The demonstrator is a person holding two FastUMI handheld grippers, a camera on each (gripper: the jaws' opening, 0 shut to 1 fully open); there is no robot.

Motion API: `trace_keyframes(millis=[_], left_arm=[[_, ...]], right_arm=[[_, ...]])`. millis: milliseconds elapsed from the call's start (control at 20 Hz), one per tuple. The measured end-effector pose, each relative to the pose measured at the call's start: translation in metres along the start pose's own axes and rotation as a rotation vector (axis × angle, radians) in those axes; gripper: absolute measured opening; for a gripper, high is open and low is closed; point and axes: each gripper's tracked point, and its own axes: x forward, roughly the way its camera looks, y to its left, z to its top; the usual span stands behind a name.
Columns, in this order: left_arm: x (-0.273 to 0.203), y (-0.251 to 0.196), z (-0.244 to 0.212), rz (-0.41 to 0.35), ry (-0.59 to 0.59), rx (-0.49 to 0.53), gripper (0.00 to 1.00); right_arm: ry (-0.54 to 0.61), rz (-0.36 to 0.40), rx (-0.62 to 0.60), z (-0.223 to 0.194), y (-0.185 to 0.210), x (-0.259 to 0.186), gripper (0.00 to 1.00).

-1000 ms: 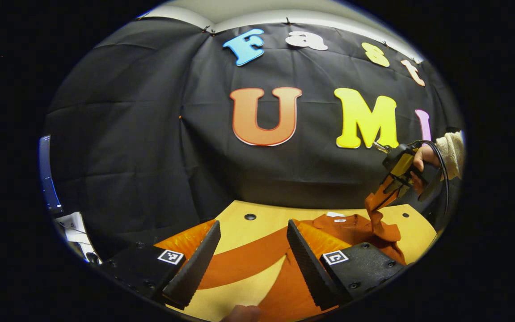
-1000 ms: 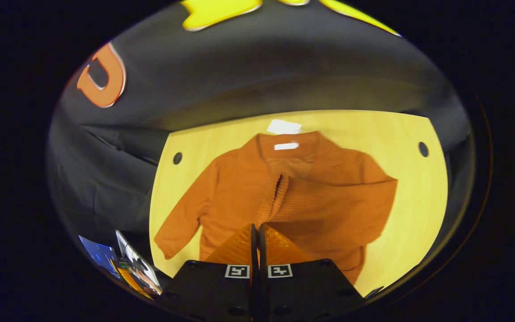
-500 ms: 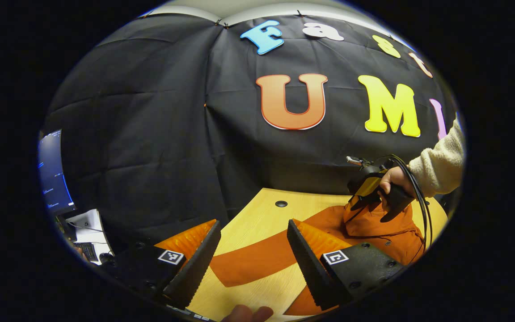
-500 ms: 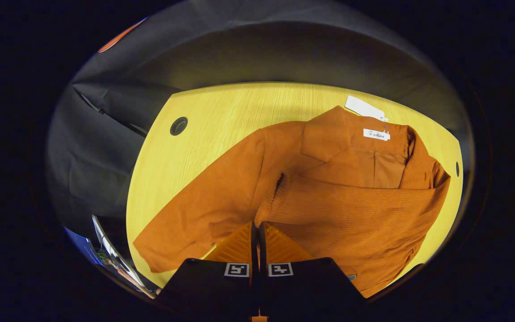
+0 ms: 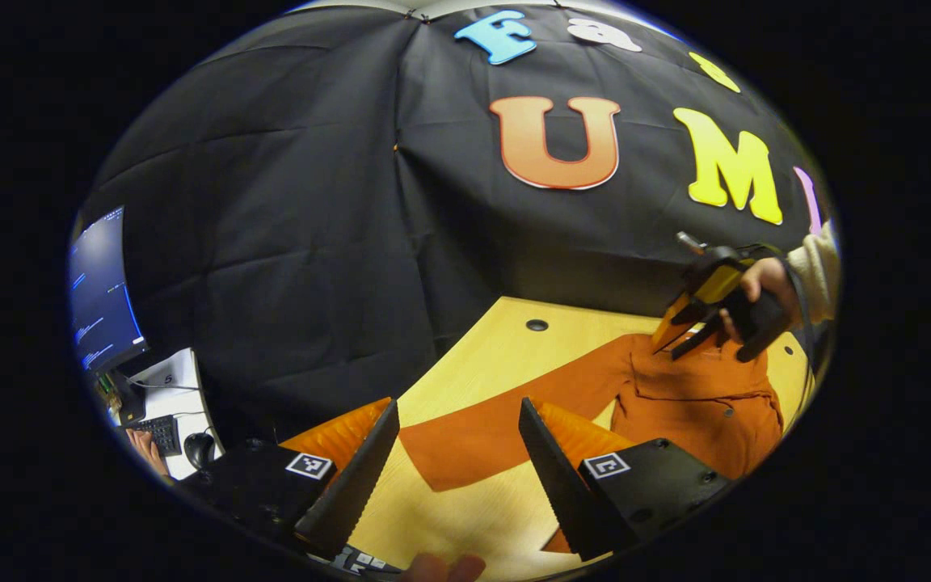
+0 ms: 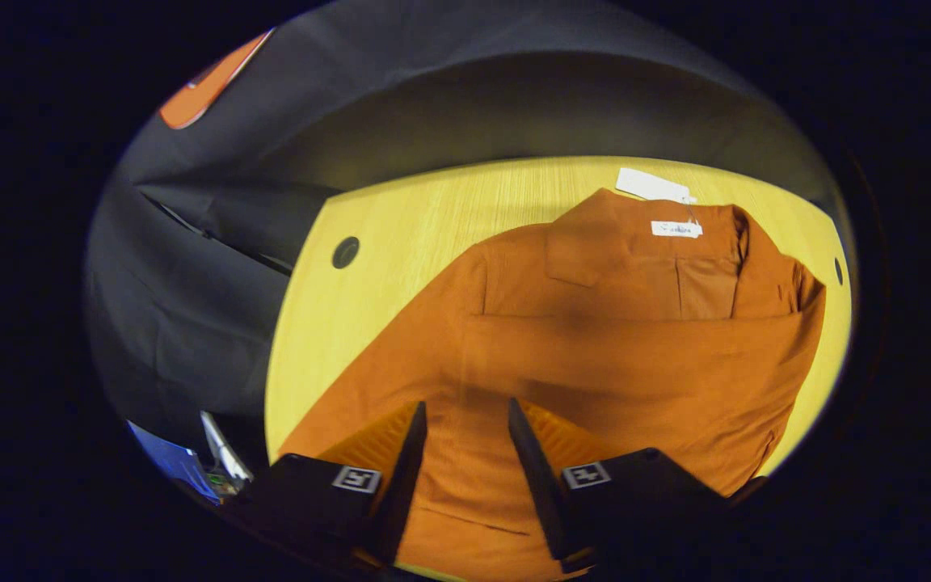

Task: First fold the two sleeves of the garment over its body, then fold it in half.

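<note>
An orange garment [image 6: 627, 356] lies flat on the yellow table [image 6: 401, 226], collar and white label away from me. One sleeve [image 6: 635, 347] is folded across its body. The other sleeve [image 5: 498, 428] stretches out straight over the wood, also seen in the right gripper view [image 6: 352, 404]. My right gripper [image 6: 465, 404] hovers open just above the body with nothing between its fingers. In the left gripper view the right gripper [image 5: 669, 349] hangs over the garment's chest, held by a hand in a cream sleeve. My left gripper [image 5: 458, 404] stands open above the outstretched sleeve's cuff end.
The table has a round cable hole [image 6: 345, 252] near its far left corner. Off its left side stand a monitor [image 5: 98, 291] and a desk with a keyboard [image 5: 160, 434]. A white tag [image 6: 651, 184] lies beyond the collar. Black cloth walls the back.
My right gripper has opened and let go of the folded sleeve, which now lies flat across the body. It has lifted a little. The left gripper has shifted along the outstretched sleeve.
</note>
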Motion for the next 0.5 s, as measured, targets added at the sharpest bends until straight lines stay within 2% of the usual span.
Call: trace_keyframes(millis=[100,300,350,400,500], left_arm=[[0.021,0.001,-0.018,0.008,0.093,-0.02,0.97],[0.063,0.007,-0.055,0.069,0.257,-0.078,0.97],[0.069,0.01,-0.064,0.088,0.294,-0.103,0.98],[0.076,0.012,-0.073,0.105,0.335,-0.131,0.97],[0.087,0.02,-0.087,0.156,0.398,-0.175,0.98]], right_arm=[[-0.041,0.031,0.03,-0.009,-0.021,-0.039,1.0],[-0.155,0.013,0.028,-0.029,-0.083,-0.125,0.98],[-0.182,0.016,0.034,-0.036,-0.096,-0.146,0.94],[-0.209,0.017,0.048,-0.046,-0.109,-0.165,0.98],[-0.25,0.042,0.111,-0.067,-0.127,-0.203,0.98]])
